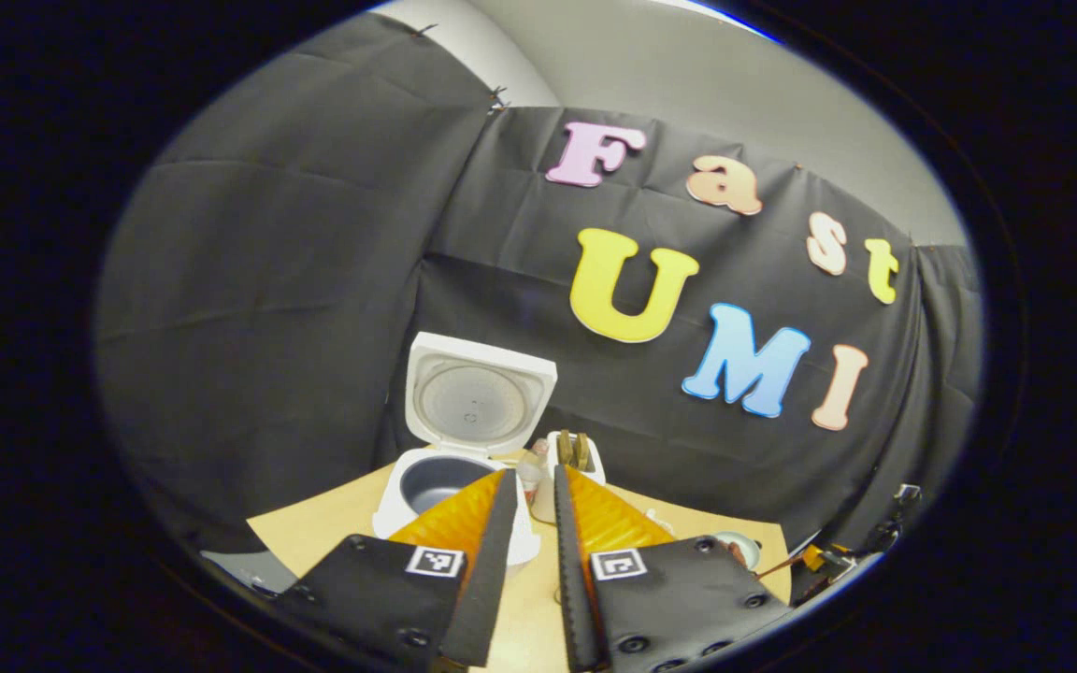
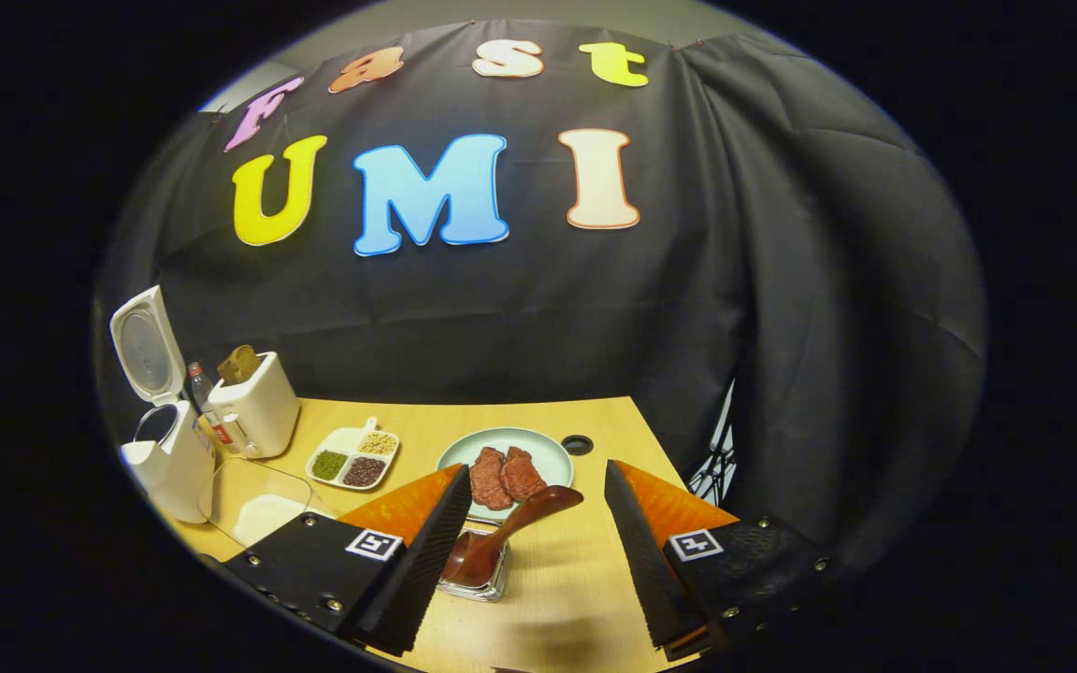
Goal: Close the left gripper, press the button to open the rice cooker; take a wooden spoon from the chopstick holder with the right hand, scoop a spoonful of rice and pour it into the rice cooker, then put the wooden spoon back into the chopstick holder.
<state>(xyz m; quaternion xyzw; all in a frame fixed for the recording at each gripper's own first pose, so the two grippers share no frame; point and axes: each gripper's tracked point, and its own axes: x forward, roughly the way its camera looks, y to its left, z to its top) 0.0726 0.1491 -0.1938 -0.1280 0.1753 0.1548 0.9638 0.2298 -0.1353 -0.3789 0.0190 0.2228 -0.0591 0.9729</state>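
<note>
My right claw (image 2: 532,551) gapes wide over the wooden spoon (image 2: 510,535) in its holder (image 2: 475,578) on the tabletop (image 2: 585,598); I'd straddle the handle, then pinch. Left claw (image 1: 535,551) is narrow, nothing held. Beyond, the rice cooker (image 1: 450,467) stands open.

left tongs (image 1: 532,495) | right tongs (image 2: 531,495) | black screw-studded housings | square black-and-white marker tags | ribbed inner pads
</note>
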